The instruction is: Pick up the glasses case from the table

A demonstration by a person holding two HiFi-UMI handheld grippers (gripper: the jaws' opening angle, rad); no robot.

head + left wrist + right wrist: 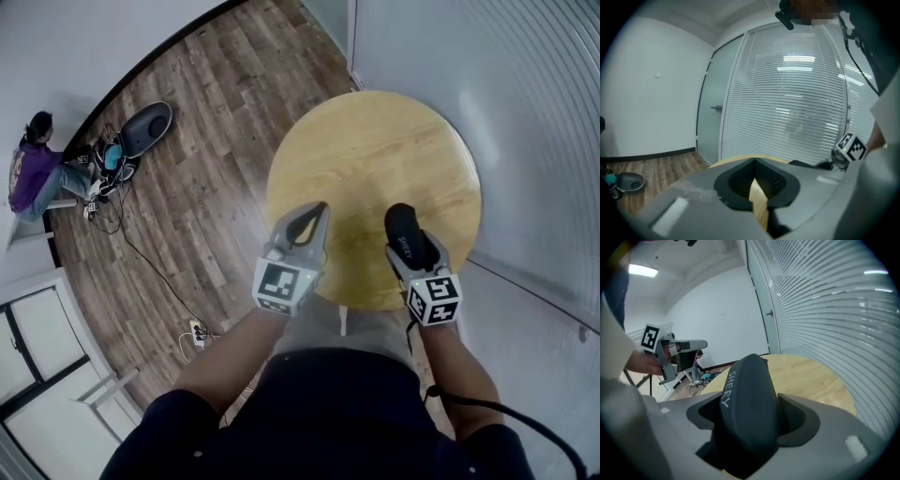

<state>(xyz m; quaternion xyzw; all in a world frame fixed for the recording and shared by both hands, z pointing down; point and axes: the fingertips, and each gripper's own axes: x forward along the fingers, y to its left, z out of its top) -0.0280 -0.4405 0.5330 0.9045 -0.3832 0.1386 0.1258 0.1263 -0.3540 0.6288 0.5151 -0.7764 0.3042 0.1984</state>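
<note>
A black glasses case (747,408) with white lettering sits clamped between the jaws of my right gripper (750,420), its rounded end sticking forward over the round wooden table (811,378). In the head view the case (409,236) hangs above the table's near right edge, held by the right gripper (412,251). My left gripper (306,225) hovers over the table's near left edge with its jaws pressed together and nothing between them. Only a thin strip of wood shows between the jaws of the left gripper (757,194) in its own view.
The round table (375,169) stands on wood flooring beside a white blind-covered glass wall (797,103) and door. A person (37,173) sits on the floor at far left by a grey pod-shaped object (145,127) and cables. A power strip (197,333) lies near my feet.
</note>
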